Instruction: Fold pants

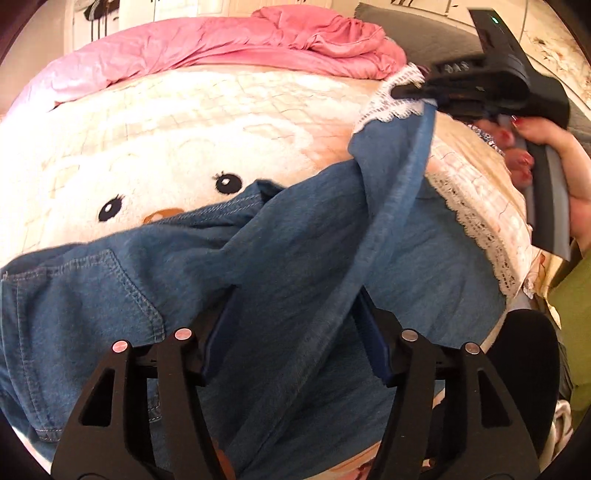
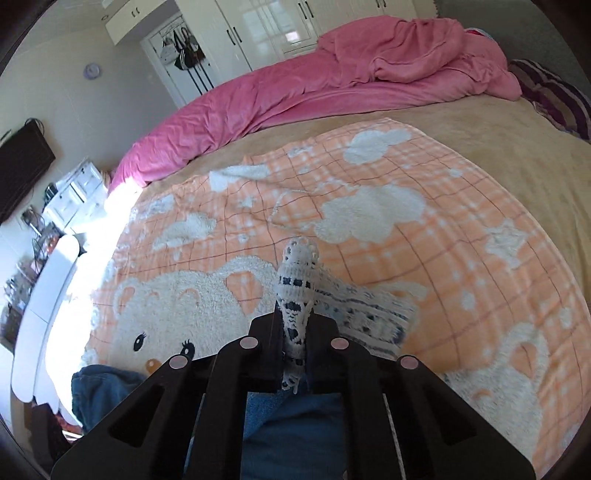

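Observation:
Blue denim pants (image 1: 288, 258) with white lace hems lie on a peach bear-print blanket (image 1: 166, 140). My left gripper (image 1: 295, 317) is open low over the pants, its fingers (image 1: 218, 332) either side of a raised leg seam. My right gripper (image 1: 410, 92) is at the upper right, shut on the lace hem (image 1: 391, 99) of one leg and lifting it off the bed. In the right wrist view the right gripper (image 2: 295, 325) pinches the lace hem (image 2: 297, 280) between its fingers, with denim (image 2: 291, 435) hanging below.
A crumpled pink duvet (image 2: 332, 81) lies along the far side of the bed. A striped purple pillow (image 2: 557, 96) is at the far right. White wardrobes (image 2: 258, 33) and a dark screen (image 2: 22, 166) stand beyond the bed. A green cloth (image 1: 576, 306) is at the right edge.

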{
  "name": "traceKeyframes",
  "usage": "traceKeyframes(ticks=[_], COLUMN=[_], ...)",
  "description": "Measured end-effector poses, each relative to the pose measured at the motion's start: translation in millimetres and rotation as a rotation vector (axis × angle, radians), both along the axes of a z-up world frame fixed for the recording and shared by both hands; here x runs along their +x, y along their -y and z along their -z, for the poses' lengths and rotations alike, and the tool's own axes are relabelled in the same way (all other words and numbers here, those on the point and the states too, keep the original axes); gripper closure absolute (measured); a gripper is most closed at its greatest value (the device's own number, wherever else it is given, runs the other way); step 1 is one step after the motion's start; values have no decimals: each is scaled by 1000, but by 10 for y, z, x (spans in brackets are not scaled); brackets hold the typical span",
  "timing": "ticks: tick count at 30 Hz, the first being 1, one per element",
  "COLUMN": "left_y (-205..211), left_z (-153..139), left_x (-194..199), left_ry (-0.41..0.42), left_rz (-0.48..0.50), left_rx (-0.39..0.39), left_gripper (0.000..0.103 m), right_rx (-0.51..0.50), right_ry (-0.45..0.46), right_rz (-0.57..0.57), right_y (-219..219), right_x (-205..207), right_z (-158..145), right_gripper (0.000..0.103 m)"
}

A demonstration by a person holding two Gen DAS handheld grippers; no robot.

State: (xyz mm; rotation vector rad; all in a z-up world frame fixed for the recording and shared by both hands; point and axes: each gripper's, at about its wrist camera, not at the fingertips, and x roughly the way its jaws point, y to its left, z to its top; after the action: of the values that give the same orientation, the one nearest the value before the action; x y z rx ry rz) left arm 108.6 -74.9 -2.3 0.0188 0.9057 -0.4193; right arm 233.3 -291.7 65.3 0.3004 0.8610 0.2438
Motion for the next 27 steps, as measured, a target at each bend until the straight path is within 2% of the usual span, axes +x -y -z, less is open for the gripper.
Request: traceKeyframes(ticks=[5,6,12,15,18,20,24,25,27], left_y=[124,144,166,113,33,44,90,102,112], left_z=[3,11,14,-58,-115,-96,-62,-56,-36], left_x=[-50,-64,-115,-152,-167,-174,-196,-202,-208], left_ry=[38,41,31,49,46,41,17,19,18], left_rz=[60,69,135,153,165,167,185,187,189], left_rx=[46,58,67,40,-21,-5,12,26,39], left_gripper=[67,73,94,96,96,96,96,96,96], right_rx=[41,46,127,174,226,264,263,269,301], right_ry=[-6,-7,-34,-43,-54,-73,-119,-134,-170], right_rz=[29,32,81,104,128,138,147,151,165], right_y=[264,298,576,699,815,877,925,941,977], right_x=[-268,-317,-581,-759,-977,-1120,-1322,-1368,-1477], right_z=[1,6,136,184,231,285,413,456,551], right_gripper=[96,96,96,96,96,93,92,89,62])
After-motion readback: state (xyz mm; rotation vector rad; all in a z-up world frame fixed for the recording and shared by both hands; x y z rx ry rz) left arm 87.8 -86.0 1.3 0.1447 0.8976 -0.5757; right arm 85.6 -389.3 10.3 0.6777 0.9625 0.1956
